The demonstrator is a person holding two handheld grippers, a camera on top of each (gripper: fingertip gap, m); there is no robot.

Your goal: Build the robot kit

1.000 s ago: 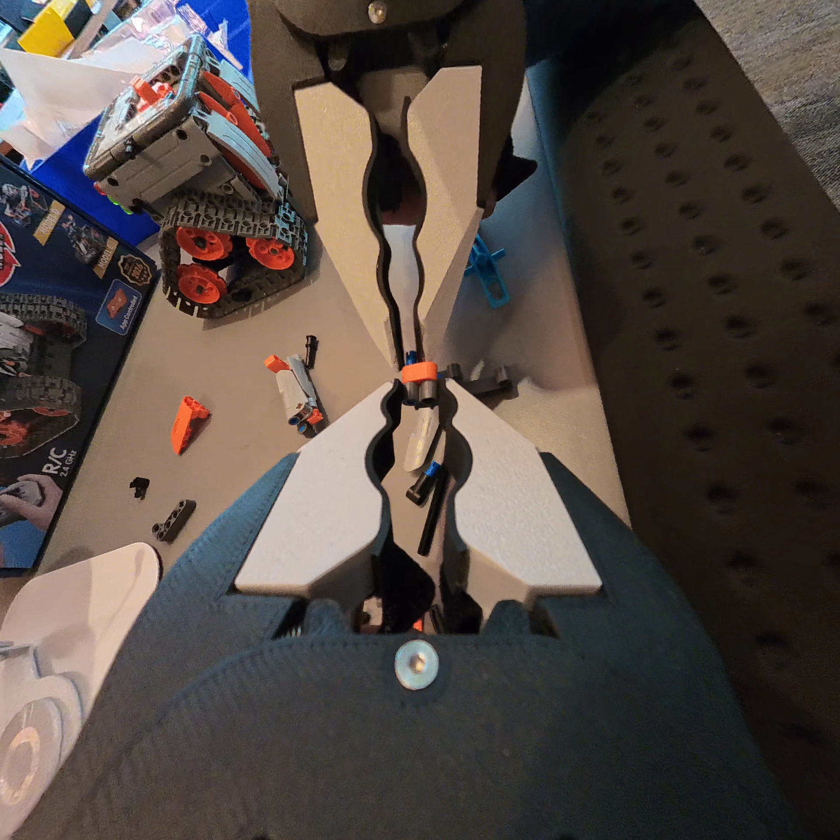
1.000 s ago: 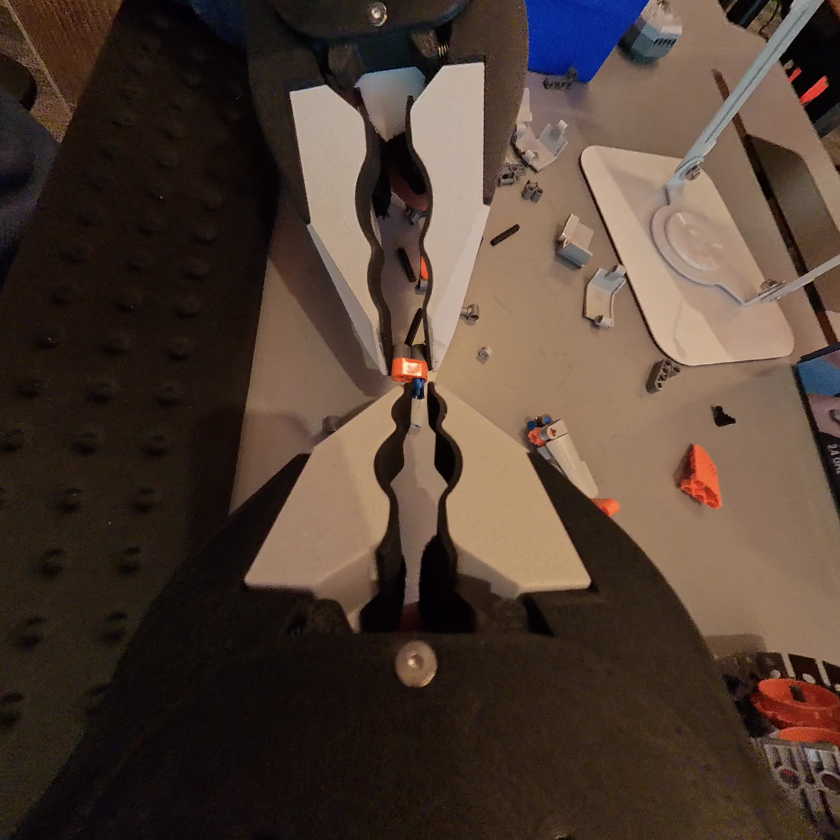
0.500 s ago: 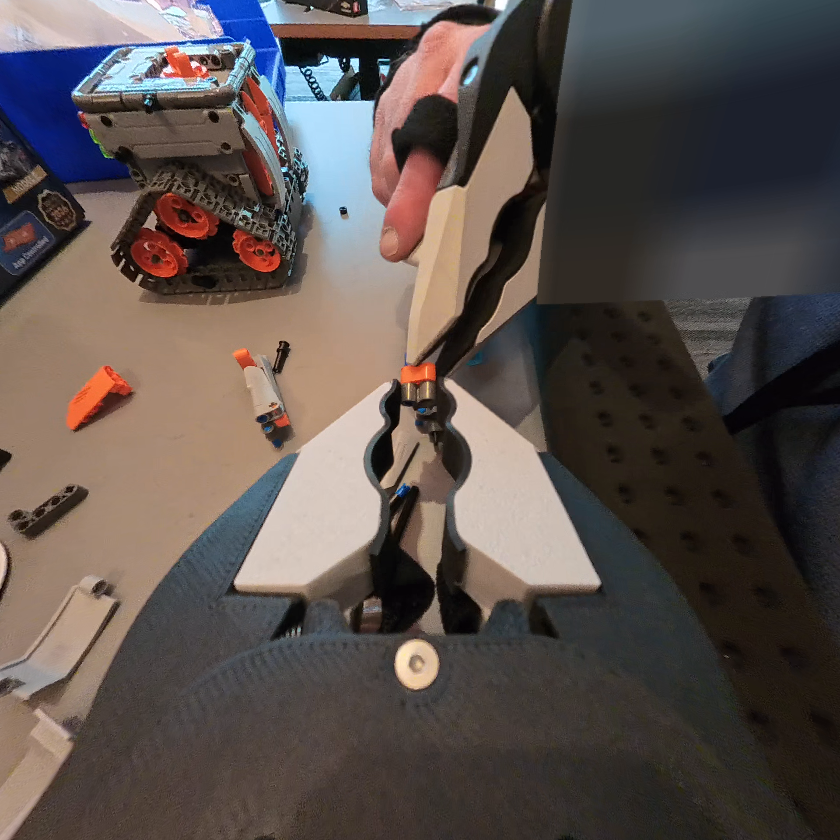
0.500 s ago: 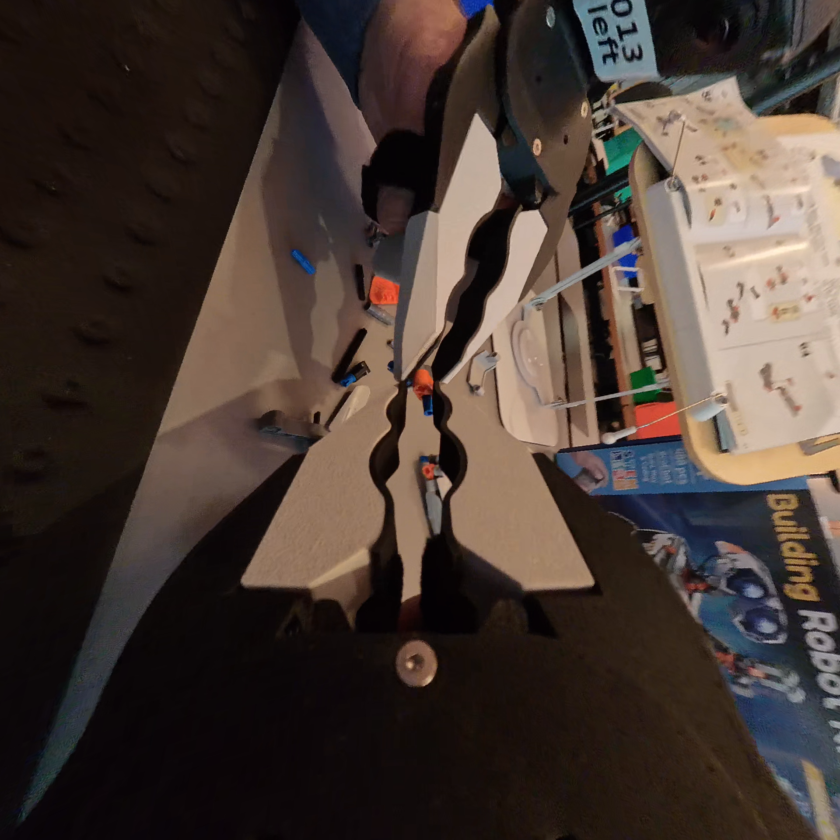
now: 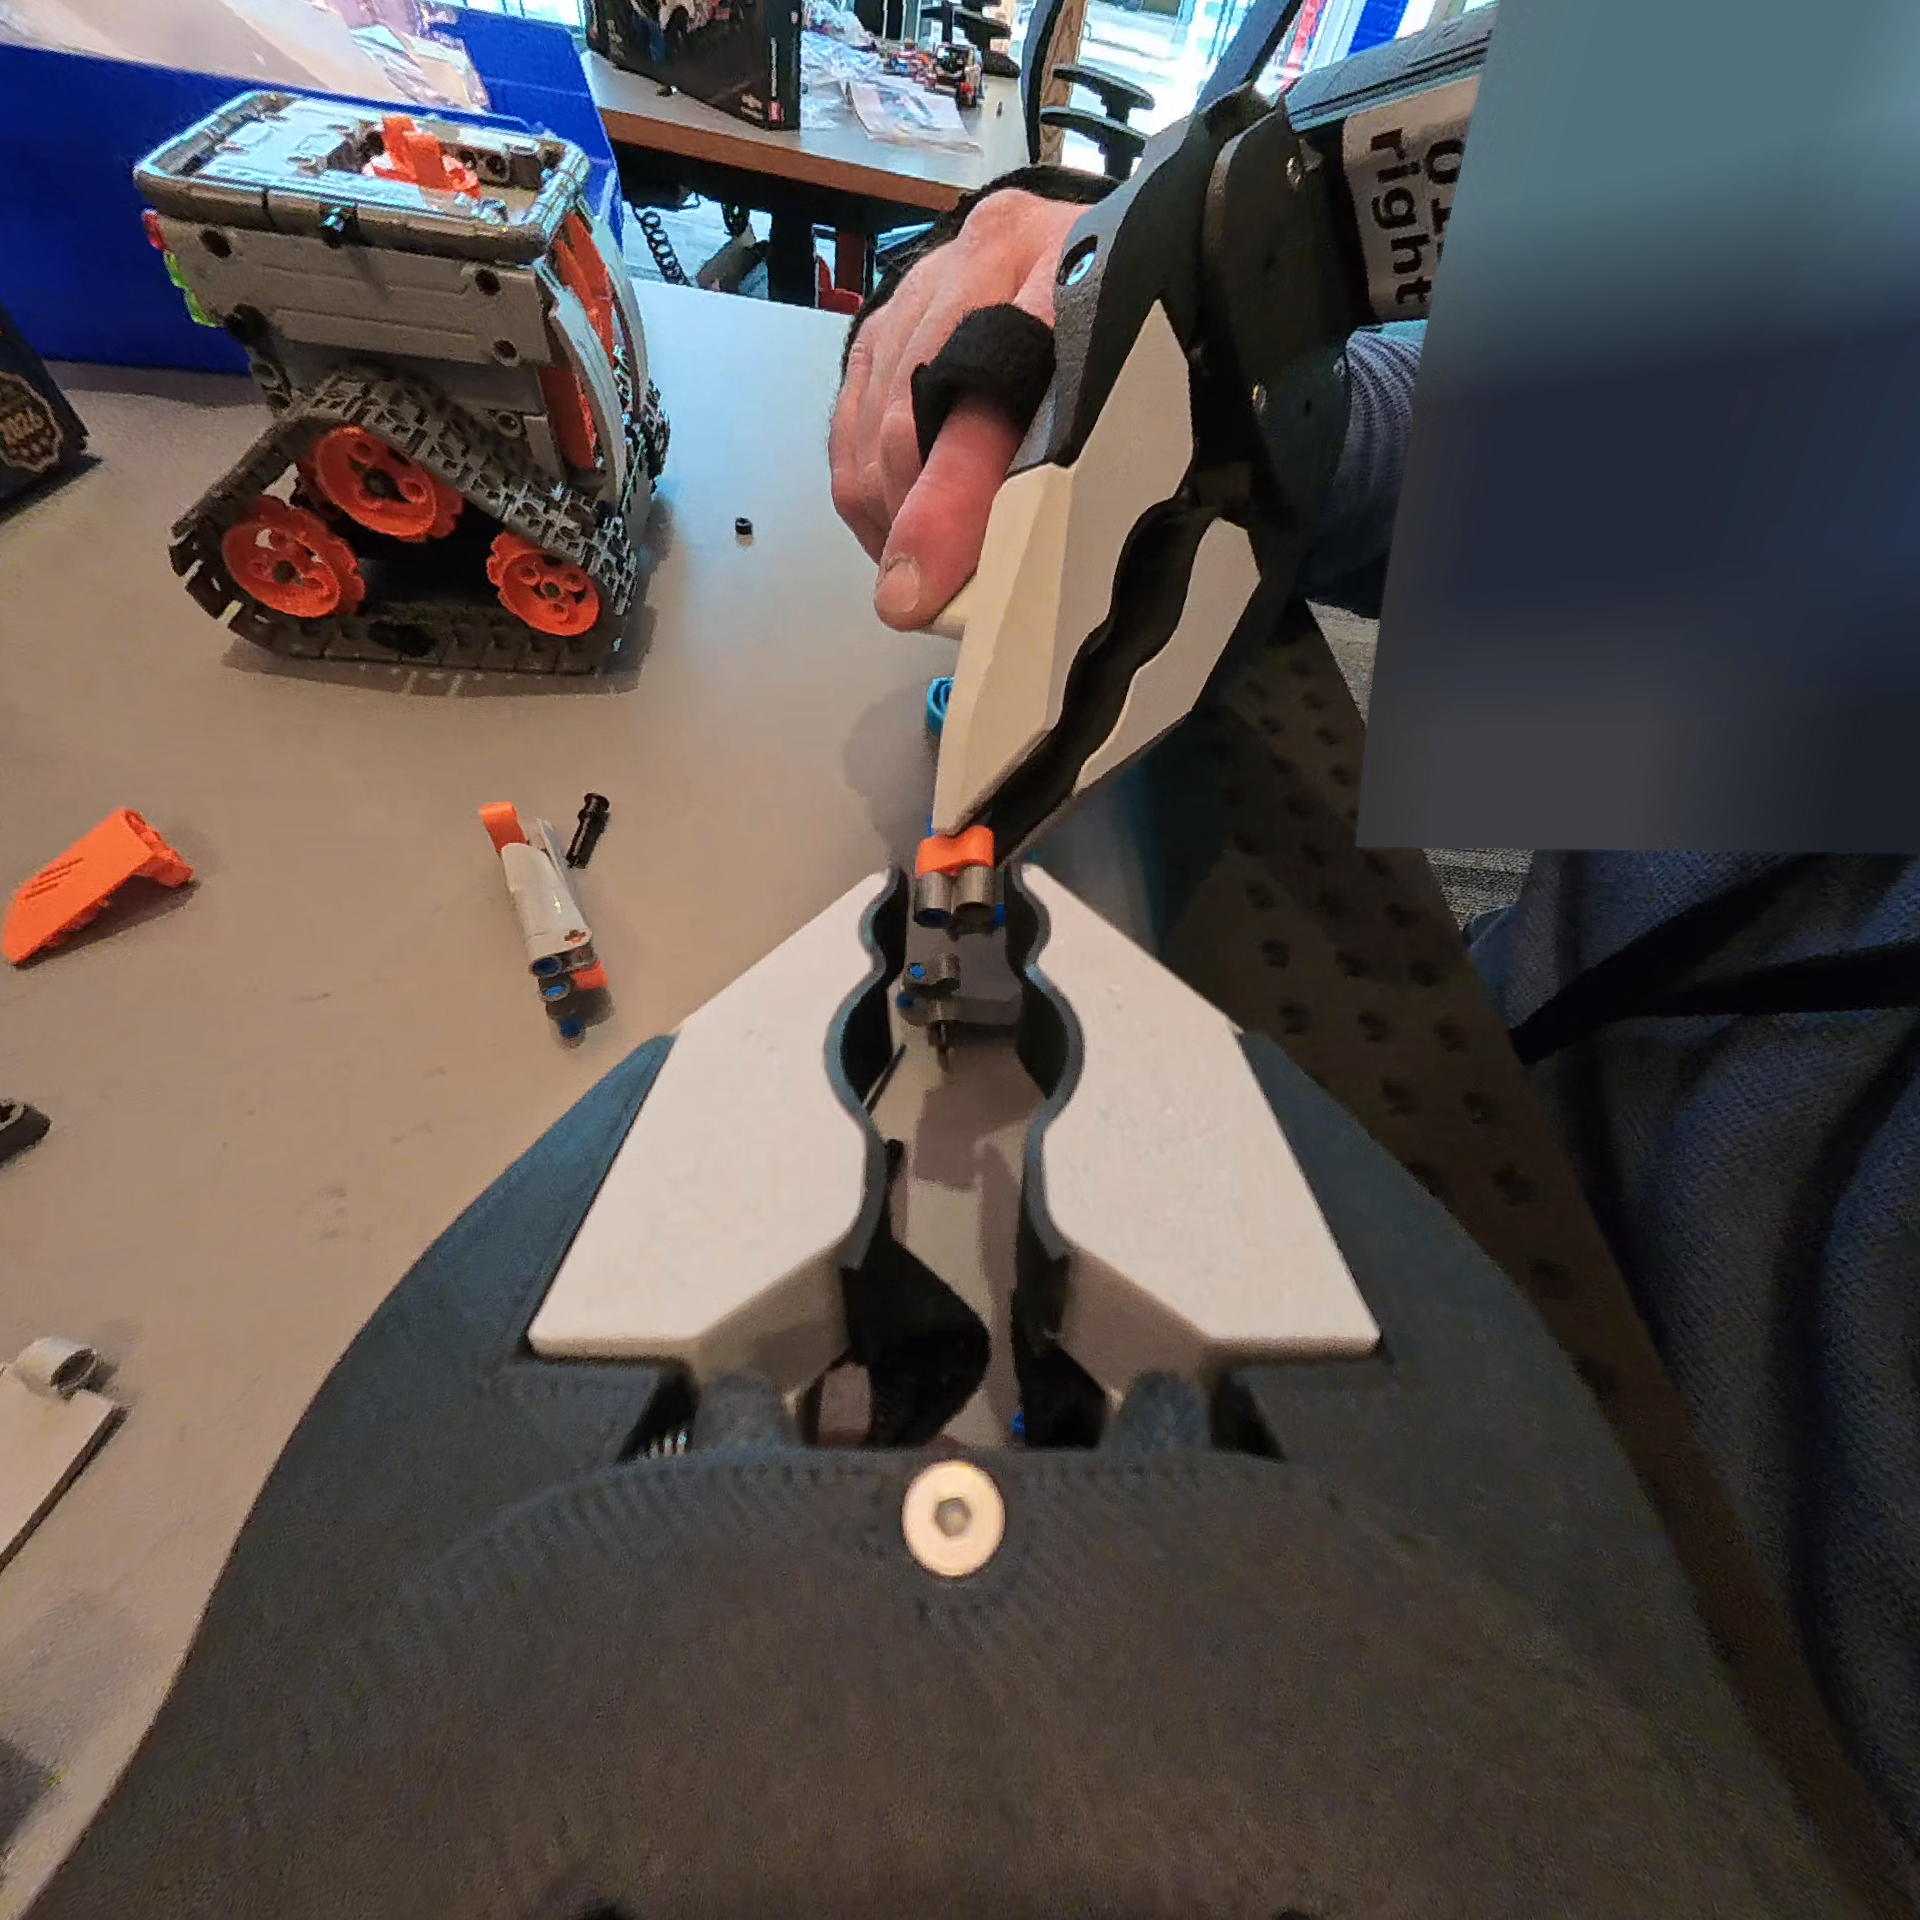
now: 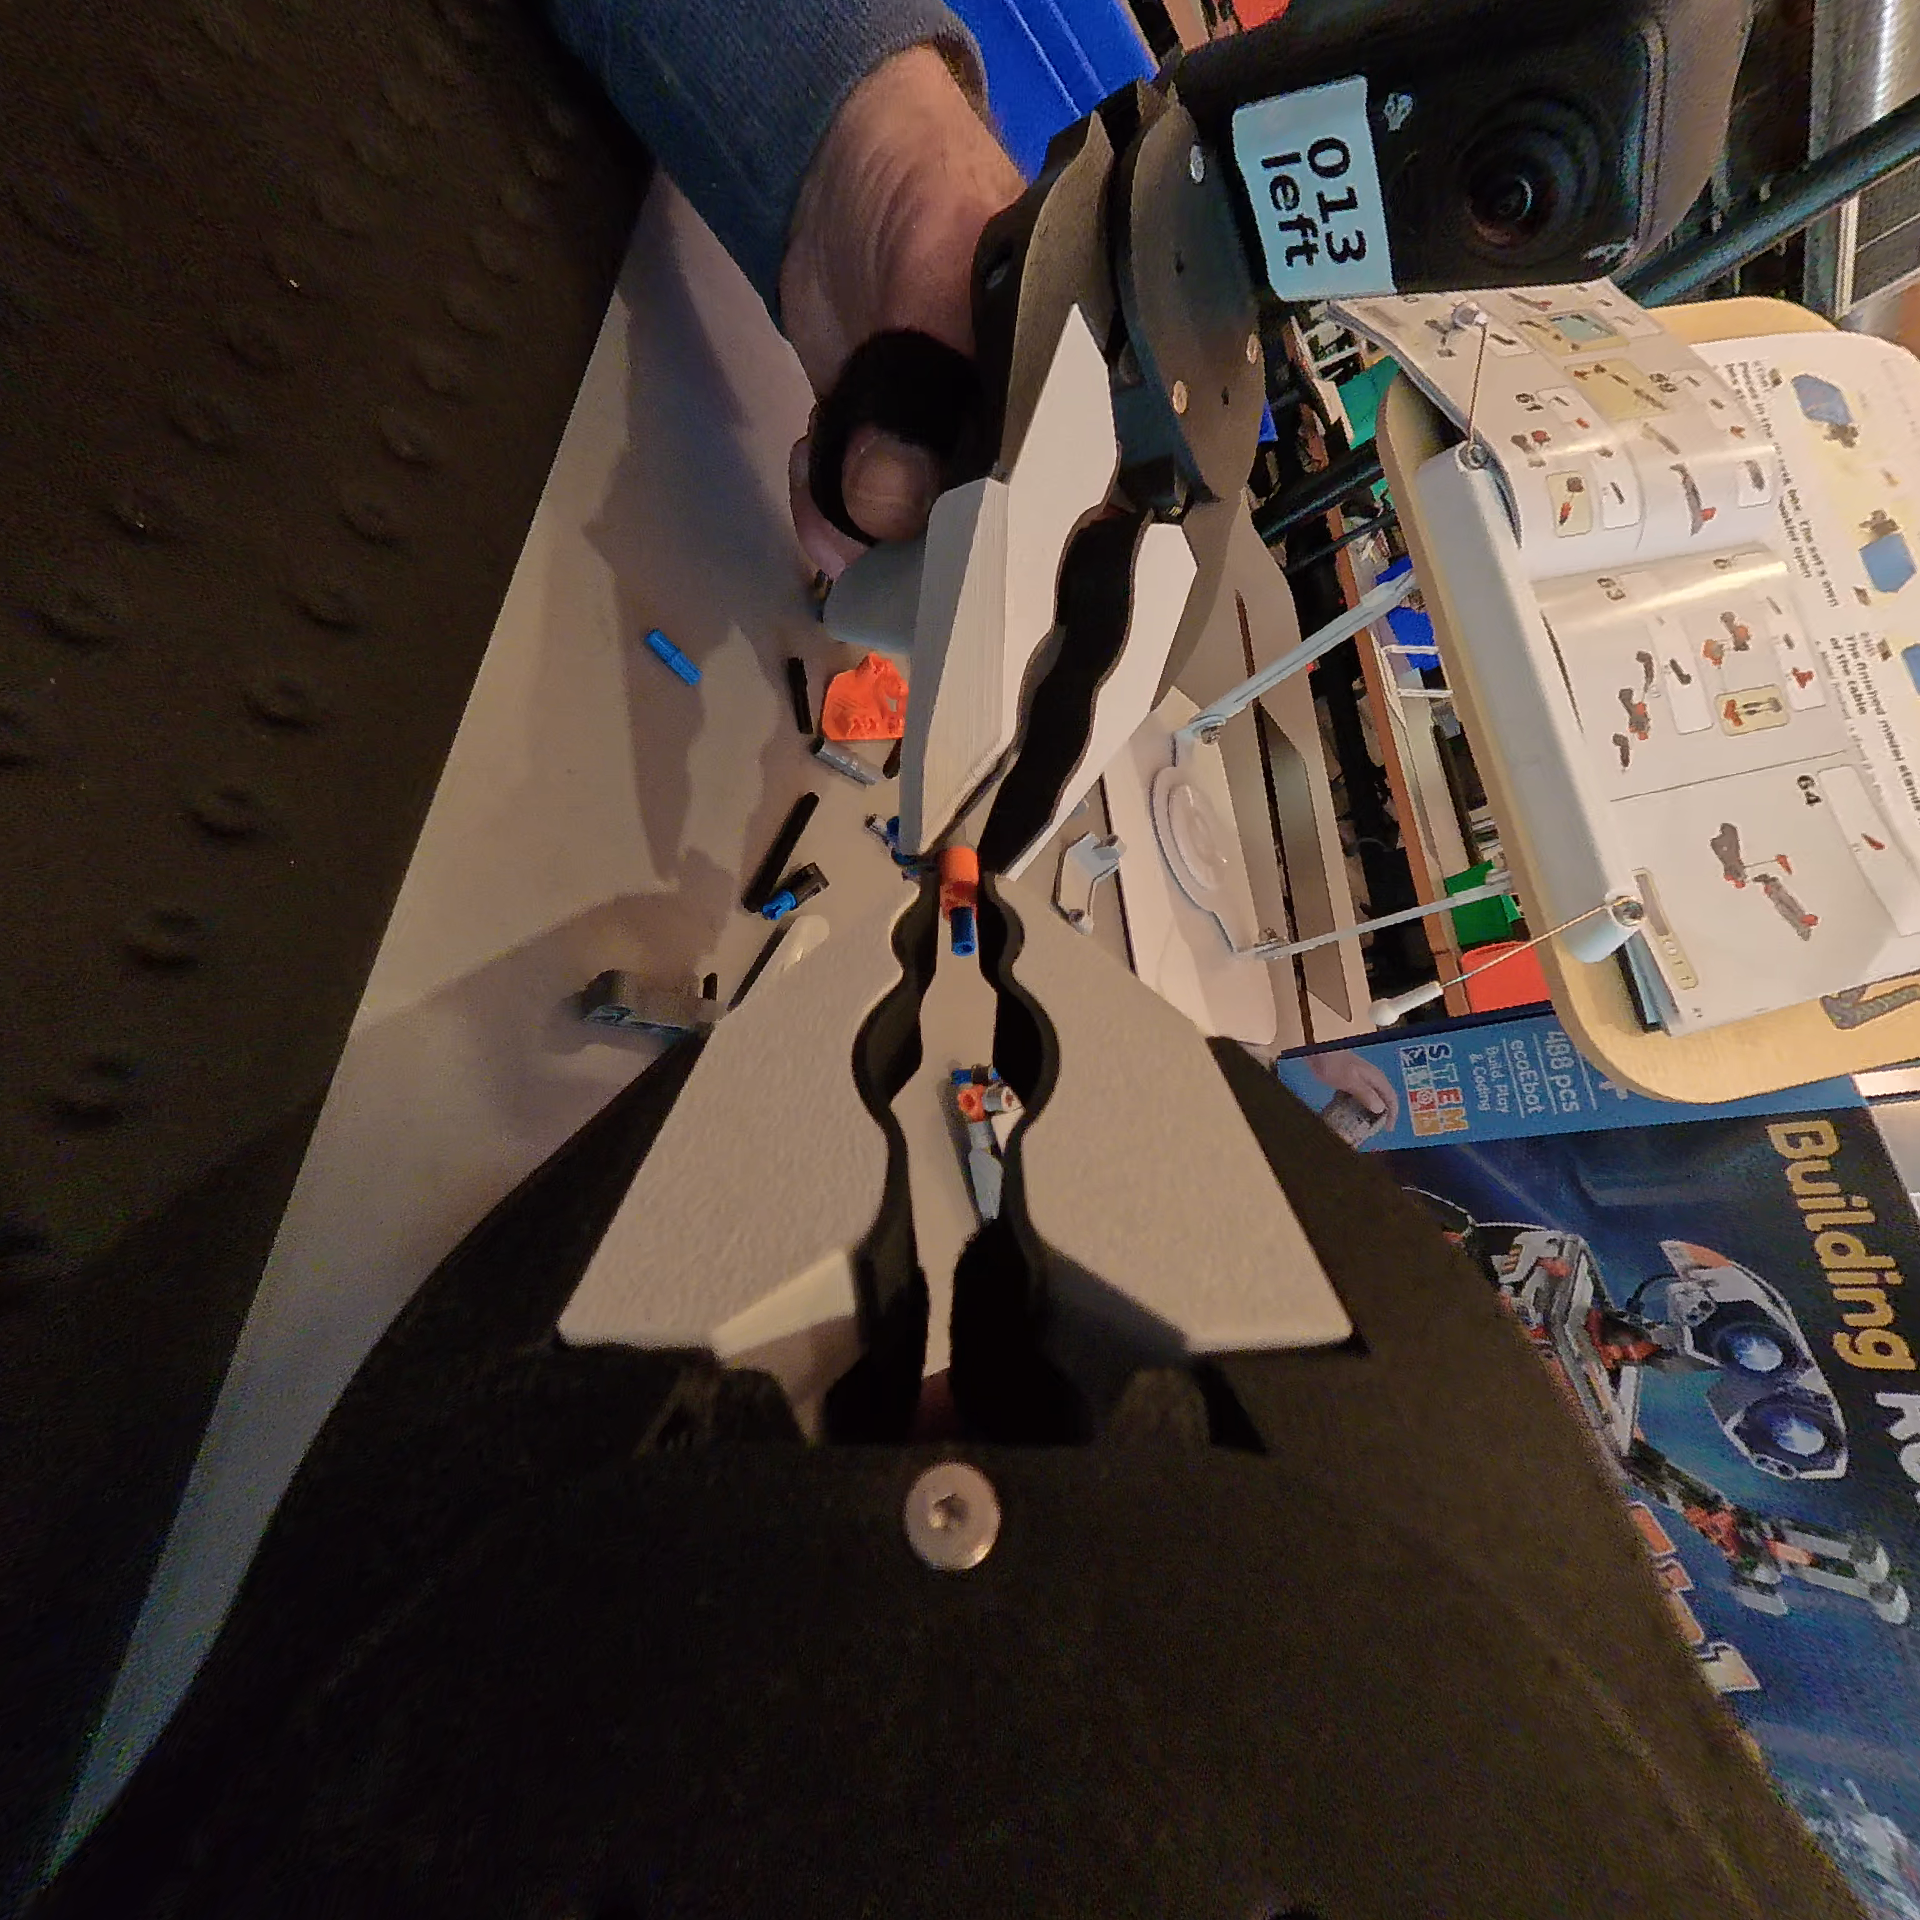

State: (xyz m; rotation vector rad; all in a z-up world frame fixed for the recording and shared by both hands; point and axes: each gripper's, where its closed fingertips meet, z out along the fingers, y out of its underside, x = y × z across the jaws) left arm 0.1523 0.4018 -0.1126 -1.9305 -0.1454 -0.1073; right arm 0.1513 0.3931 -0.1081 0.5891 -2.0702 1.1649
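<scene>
A small grey brick assembly with an orange connector and blue pins is held above the grey table. My left gripper is shut on its grey lower part. My right gripper comes down from the upper right, held by a hand, and its tips pinch the orange connector. In the right wrist view my right gripper is shut on the orange connector with a blue pin. The left gripper meets it tip to tip from above.
A grey and orange tracked vehicle model stands at the back left. An orange wedge, a white sub-assembly and a black pin lie loose. An open booklet on a stand, a printed box and a dark dimpled surface are nearby. Less than 4 cm separates the two grippers' tips.
Both grippers have tilted from looking down at the table to looking across it. They stay joined tip to tip on the small assembly, which has turned with them.
</scene>
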